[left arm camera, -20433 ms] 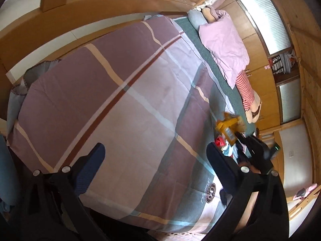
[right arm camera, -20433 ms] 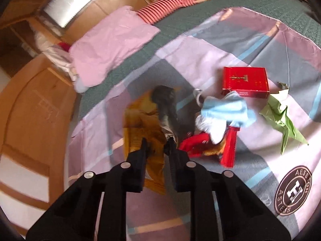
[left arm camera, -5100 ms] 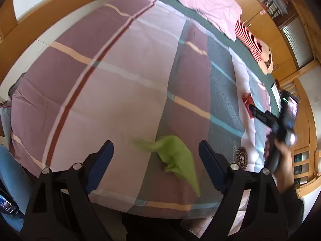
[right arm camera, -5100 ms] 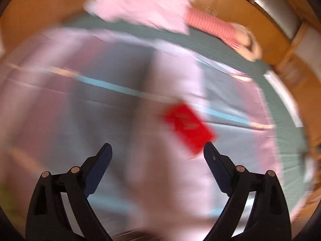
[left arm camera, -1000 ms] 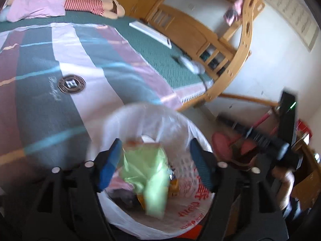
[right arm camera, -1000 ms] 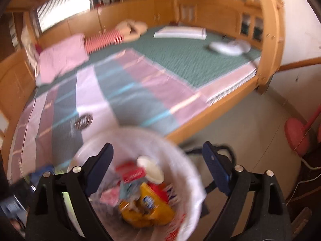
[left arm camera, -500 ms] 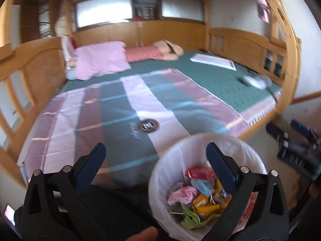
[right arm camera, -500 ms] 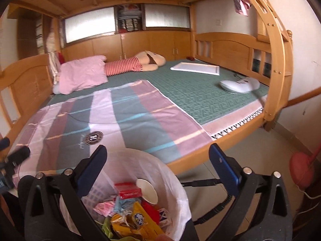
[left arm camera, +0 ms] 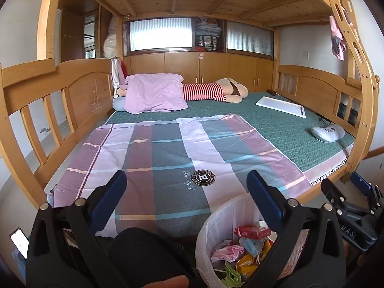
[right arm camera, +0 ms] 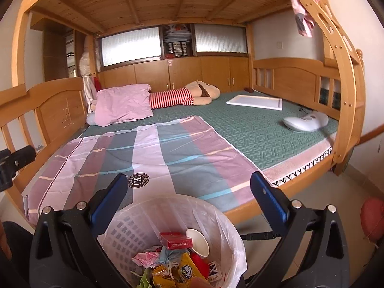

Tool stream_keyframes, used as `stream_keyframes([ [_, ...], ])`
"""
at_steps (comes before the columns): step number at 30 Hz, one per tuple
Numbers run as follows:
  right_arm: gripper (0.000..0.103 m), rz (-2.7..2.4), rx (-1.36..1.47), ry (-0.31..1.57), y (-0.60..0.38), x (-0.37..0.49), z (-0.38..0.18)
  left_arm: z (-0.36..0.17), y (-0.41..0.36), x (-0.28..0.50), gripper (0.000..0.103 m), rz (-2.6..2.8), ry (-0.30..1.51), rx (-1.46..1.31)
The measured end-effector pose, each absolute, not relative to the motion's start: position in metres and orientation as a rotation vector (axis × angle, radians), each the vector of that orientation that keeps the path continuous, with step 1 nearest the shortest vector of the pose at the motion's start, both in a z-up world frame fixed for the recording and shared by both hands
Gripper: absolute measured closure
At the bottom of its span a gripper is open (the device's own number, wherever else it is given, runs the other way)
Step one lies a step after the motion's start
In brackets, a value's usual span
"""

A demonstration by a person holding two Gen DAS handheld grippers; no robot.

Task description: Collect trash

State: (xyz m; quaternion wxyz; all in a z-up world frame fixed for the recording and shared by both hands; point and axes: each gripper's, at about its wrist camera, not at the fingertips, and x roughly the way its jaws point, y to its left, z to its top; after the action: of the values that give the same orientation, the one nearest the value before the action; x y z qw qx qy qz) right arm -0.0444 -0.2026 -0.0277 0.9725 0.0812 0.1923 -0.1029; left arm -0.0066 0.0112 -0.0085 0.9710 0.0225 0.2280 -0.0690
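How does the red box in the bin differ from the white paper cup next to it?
The red box is flat, rectangular and closed, lying on its broad face atop the pile. The white paper cup is round and open, tipped on its side so its mouth faces up and outward. The box carries gold print; the cup looks plain. The box lies nearer the bin's middle, the cup closer to the liner wall. Both rest on top of the trash inside the lined wastebasket.

Wooden bunk bed, lower bunk, green patterned mattress cover. On it: striped pink, grey and maroon sheet spread over the near part; pink pillow near the headboard; plush toy in red-and-white stripes lying beside the pillow; flat white rectangular board and white rounded device toward the footboard side.

Tiled floor: white lined plastic bin, filled with wrappers, just beside the bed edge.
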Motion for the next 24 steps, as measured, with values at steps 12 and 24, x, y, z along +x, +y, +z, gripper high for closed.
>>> stream_keyframes([
  [12, 0.004, -0.182, 0.107, 0.382, -0.187, -0.041, -0.026, -0.008, 0.016, -0.007, 0.003, -0.122, 0.458, 0.043],
  [24, 0.003, -0.173, 0.107, 0.390, -0.185, -0.038, -0.027, -0.010, 0.015, -0.006, 0.003, -0.127, 0.474, 0.045],
])
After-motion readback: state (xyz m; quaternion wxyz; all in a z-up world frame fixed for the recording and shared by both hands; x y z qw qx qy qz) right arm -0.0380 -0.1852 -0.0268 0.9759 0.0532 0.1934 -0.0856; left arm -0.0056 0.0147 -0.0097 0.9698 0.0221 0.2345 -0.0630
